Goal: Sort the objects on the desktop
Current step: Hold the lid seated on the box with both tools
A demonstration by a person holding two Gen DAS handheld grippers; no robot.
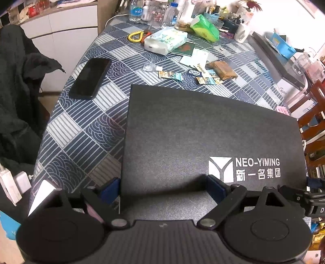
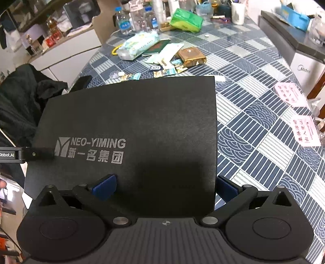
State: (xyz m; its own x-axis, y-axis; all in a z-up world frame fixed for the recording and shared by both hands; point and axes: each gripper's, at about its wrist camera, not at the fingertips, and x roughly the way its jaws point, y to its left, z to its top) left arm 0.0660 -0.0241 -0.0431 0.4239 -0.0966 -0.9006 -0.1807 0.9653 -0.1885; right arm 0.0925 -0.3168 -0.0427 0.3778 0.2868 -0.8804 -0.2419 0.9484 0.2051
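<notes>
Saw a flat black box [image 1: 203, 132] stamped with a silver NEO-YIMING logo at the near edge of the table, over the blue patterned tablecloth [image 1: 81, 132]; could not tell whether flat on the cloth or raised off it. Found the left gripper [image 1: 162, 188] spread wide and clamping nothing, with one blue pad [image 1: 110, 189] just outside the box's left edge and the other over the lid near the logo. Found the right gripper [image 2: 165, 185] likewise released (its jaws as wide apart as the left's), straddling the box's right edge with one pad [image 2: 105, 186] over the lid and the other just beside that edge, above the cloth. Noted a dark smartphone [image 1: 90, 78] face up to the left of the box, apart from it. Beyond the box, spotted small snack sachets [image 1: 169, 75] scattered near a brown wrapped packet [image 1: 221, 70], then a pack of tissues [image 1: 166, 40] beside a yellow loop [image 1: 135, 36], a green packet [image 1: 205, 28] and clear water bottles [image 1: 136, 11] at the far end. Saw two pink printed slips [image 2: 290, 94] on the right side of the table, well apart from the box. Noticed a dark garment [image 1: 18, 81] draped to the left of the table.
</notes>
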